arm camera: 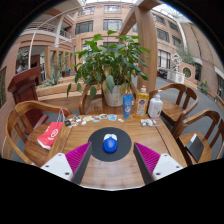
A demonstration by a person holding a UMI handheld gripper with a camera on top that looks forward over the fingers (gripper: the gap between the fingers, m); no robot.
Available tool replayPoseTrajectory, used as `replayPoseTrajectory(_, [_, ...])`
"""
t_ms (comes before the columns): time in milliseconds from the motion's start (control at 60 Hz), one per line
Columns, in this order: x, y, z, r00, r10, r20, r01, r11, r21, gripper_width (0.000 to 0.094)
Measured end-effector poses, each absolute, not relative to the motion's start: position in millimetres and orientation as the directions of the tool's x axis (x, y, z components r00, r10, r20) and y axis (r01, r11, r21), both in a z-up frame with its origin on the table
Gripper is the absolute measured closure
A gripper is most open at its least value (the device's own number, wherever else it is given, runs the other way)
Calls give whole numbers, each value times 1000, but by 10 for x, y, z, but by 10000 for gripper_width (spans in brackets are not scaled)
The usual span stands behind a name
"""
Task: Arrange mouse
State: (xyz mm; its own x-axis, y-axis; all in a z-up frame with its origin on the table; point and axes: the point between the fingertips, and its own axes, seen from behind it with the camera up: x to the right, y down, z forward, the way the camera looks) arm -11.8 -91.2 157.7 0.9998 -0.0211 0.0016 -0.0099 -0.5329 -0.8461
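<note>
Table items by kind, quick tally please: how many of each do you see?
Blue mouse: 1, lying between the open fingers of the hand-held gripper
Round black mouse pad: 1
Bottles: 3
Potted plant: 1
Red packet: 1
Total: 7

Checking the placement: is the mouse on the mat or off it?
On it: the blue mouse sits on the round black mat, between the open tool's fingers.

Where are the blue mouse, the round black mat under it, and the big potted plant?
blue mouse [110, 145], gripper view, top of its shell, just ahead of the open tongs [111, 158].
round black mat [94, 146], gripper view, bare left part.
potted plant [112, 57], gripper view, central leaves.
</note>
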Motion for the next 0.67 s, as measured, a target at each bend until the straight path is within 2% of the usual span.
replayPoseTrajectory(317, [-59,-1796,1841,1000,-8,10,4,-521,-853,79])
replayPoseTrajectory(667, [-71,-2054,1833,999,20,26,32,-535,-844,79])
